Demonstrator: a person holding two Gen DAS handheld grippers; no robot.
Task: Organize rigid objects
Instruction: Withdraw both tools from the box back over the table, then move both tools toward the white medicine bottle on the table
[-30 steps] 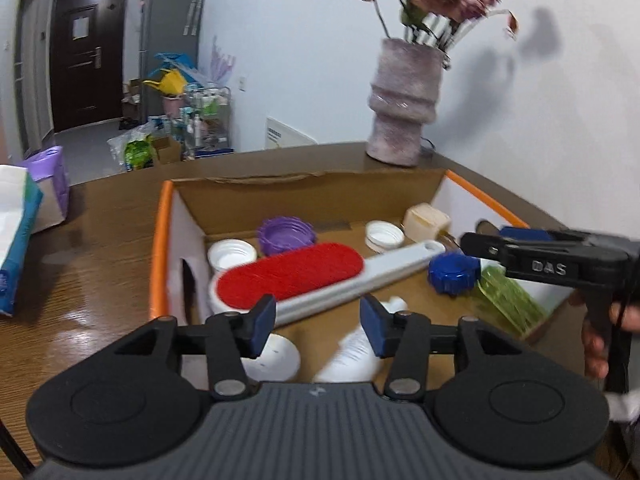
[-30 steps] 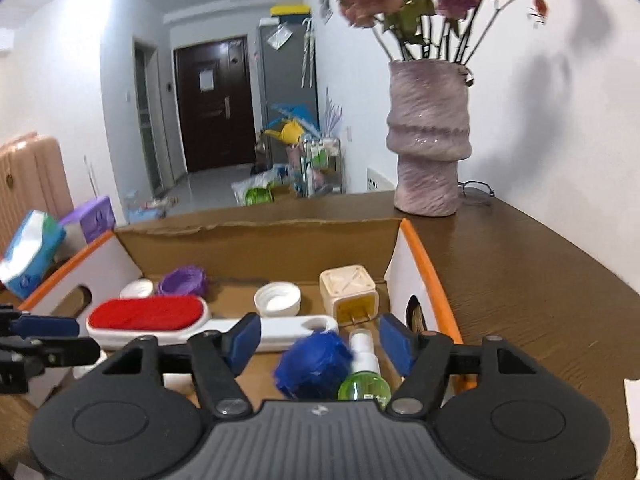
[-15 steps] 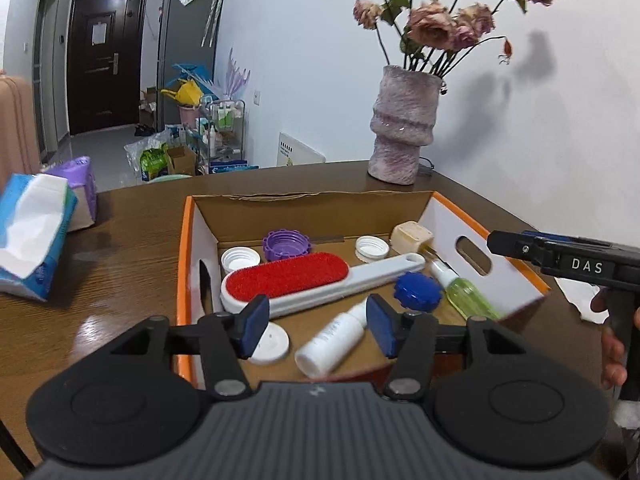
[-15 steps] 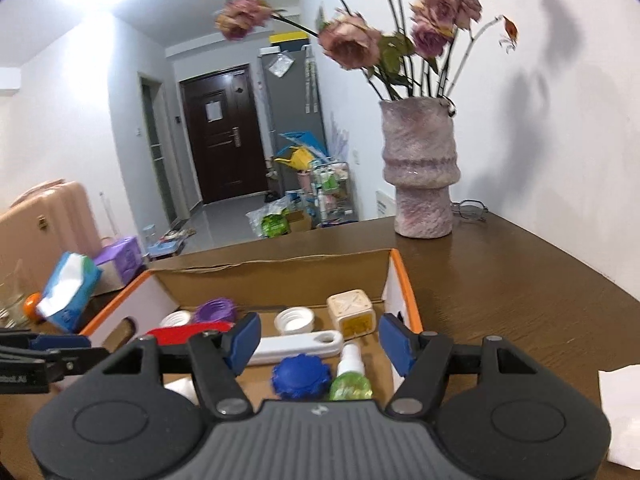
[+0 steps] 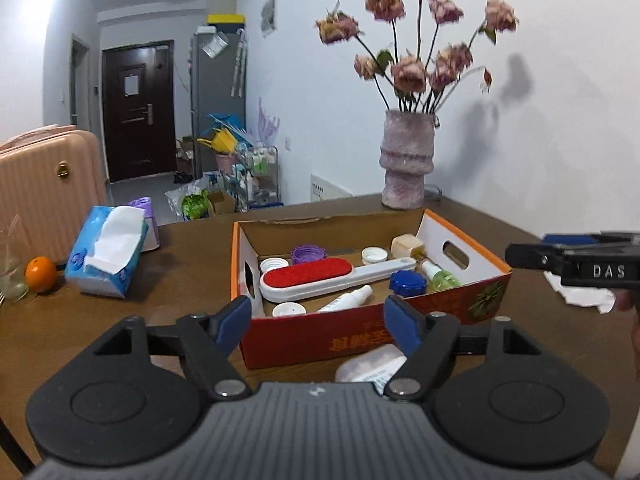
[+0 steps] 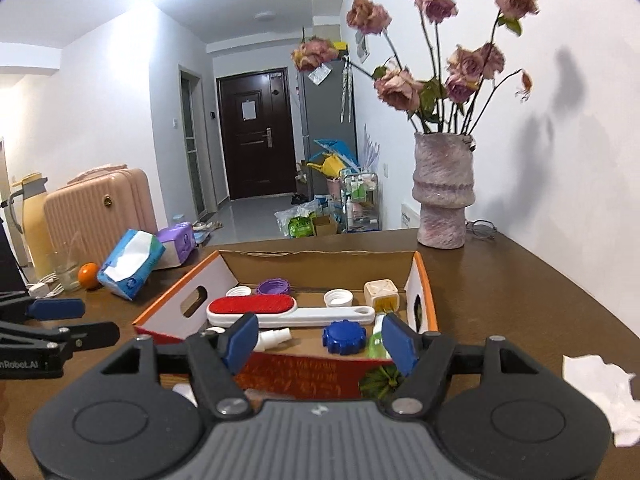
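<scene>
Both jaws opening, nothing between: your left hand-held gripper (image 5: 317, 325), right hand-held gripper (image 6: 316, 340). Box (image 5: 360, 340) light, stiff: grab side walls. Brush (image 5: 320, 280) hard: grab white handle.

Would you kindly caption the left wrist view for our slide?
Left tool, jaws opening and empty, faces a cardboard box holding a red lint brush, caps and bottles.
</scene>
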